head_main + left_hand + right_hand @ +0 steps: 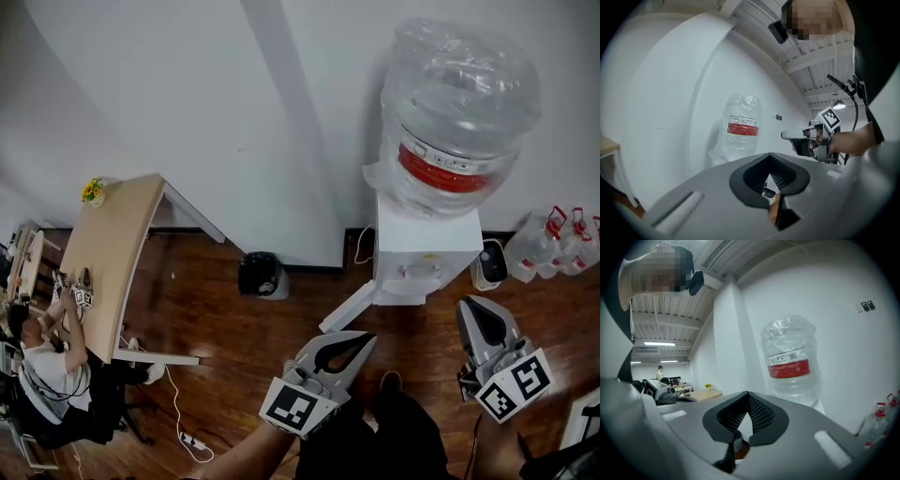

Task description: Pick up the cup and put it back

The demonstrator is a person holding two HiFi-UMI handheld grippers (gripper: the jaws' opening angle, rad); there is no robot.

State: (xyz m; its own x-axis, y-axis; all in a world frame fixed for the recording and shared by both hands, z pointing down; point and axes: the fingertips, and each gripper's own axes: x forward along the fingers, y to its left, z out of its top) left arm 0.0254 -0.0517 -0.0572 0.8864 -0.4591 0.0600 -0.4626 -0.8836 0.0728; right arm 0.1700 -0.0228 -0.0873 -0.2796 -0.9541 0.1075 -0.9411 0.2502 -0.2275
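head view: left gripper and right gripper hang near the water dispenser at the far wall, and no cup shows, so the pick-up looks not yet begun. left gripper view: jaws pressed together, empty. right gripper view: same, so next comes finding the cup and spreading the jaws.

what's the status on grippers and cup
Left gripper shut, empty. Right gripper shut, empty. No cup in any view. Water dispenser ahead, nothing visible in the way.
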